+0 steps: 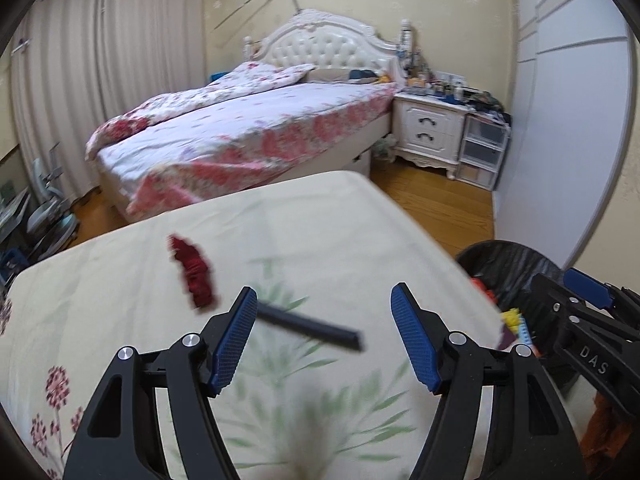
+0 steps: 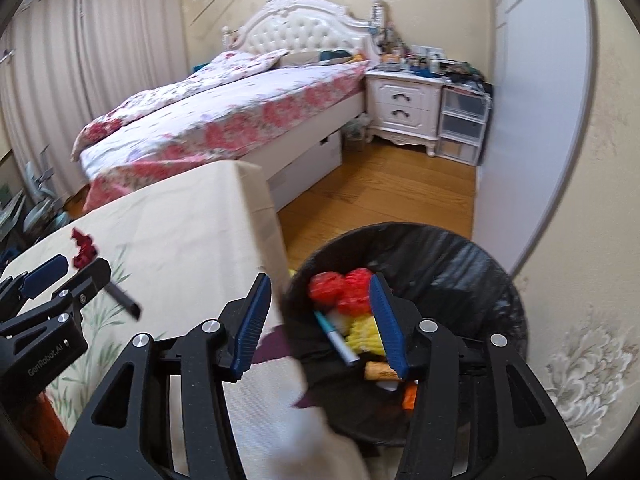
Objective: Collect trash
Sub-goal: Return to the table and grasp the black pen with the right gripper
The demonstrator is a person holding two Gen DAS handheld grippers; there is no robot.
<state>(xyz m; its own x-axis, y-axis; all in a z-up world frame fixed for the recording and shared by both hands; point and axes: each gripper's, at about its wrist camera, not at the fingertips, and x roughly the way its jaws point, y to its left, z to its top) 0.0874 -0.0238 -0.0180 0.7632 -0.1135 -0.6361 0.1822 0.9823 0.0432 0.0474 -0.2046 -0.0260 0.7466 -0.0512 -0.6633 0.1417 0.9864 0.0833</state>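
My left gripper [image 1: 325,290] is open above a table with a cream floral cloth [image 1: 300,220]. A black strip [image 1: 312,326] lies on the cloth below and between its fingers, untouched. A crumpled red scrap [image 1: 194,276] lies just to the left of it. My right gripper [image 2: 319,280] is open over the near rim of a bin with a black liner [image 2: 460,256], with nothing between its pads. Red wads [image 2: 344,286], yellow scraps [image 2: 362,332] and a pen [image 2: 336,336] lie in the bin. The right wrist view also shows the left gripper [image 2: 72,270], the red scrap [image 2: 84,250] and the strip [image 2: 124,298].
The bin [image 1: 508,264] stands on the wood floor [image 2: 380,188] against the table's right edge. A purple scrap [image 2: 276,340] hangs at that edge. Beyond are a bed [image 1: 248,128], a white nightstand [image 1: 430,132] and a wall on the right [image 2: 560,160].
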